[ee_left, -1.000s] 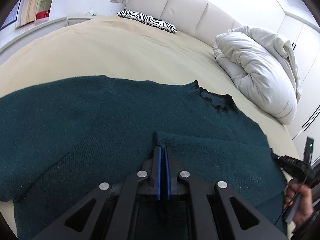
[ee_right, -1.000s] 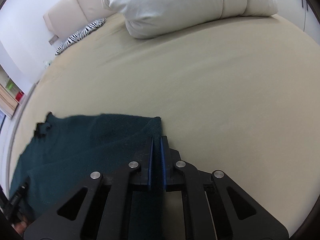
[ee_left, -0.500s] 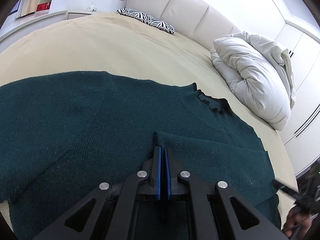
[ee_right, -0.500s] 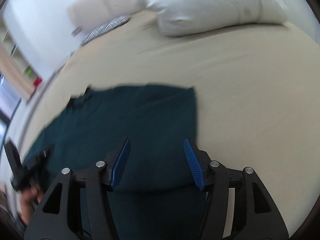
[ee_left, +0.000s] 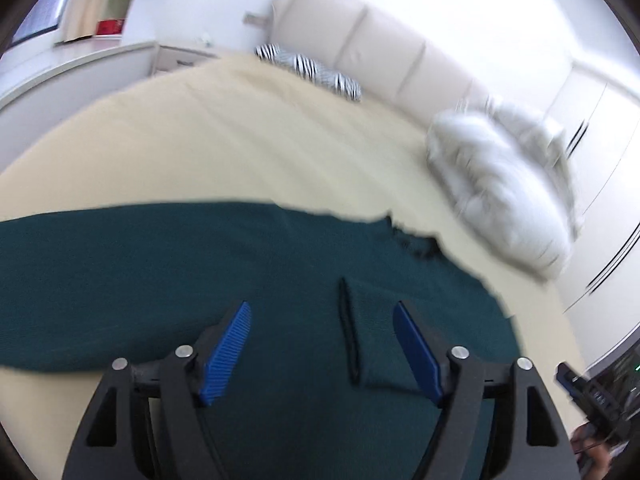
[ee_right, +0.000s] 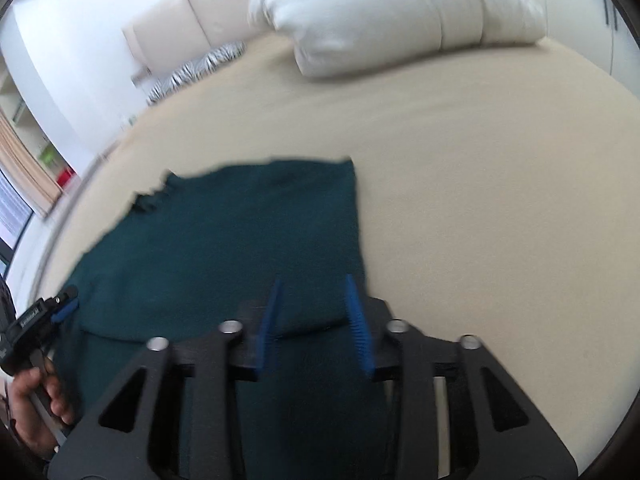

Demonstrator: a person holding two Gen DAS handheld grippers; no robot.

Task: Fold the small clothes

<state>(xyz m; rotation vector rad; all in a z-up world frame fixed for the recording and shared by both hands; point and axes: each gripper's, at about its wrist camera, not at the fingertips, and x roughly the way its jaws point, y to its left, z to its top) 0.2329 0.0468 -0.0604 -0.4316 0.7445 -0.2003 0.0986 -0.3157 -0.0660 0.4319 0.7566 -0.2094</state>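
Note:
A dark green knit sweater [ee_left: 200, 272] lies flat on the beige bed [ee_left: 240, 140], its collar at the far right. One sleeve [ee_left: 400, 320] is folded across the body, its cuff edge just ahead of my fingers. My left gripper [ee_left: 322, 320] is open and empty above that cuff. In the right wrist view the sweater [ee_right: 240, 232] lies with a straight folded right edge. My right gripper [ee_right: 312, 304] is open and empty over the sweater's near right part. The left gripper [ee_right: 60, 308] shows at the left edge there.
A white duvet [ee_left: 504, 192] is bunched at the far right of the bed; it also shows in the right wrist view [ee_right: 392, 12]. A zebra-striped pillow [ee_left: 312, 72] lies by the padded headboard [ee_left: 380, 48]. Wardrobe doors [ee_left: 592, 128] stand at the right.
Both grippers have opened and let go of the sleeve, which now lies folded across the sweater. Both have lifted and pulled back a little; the views are blurred by motion.

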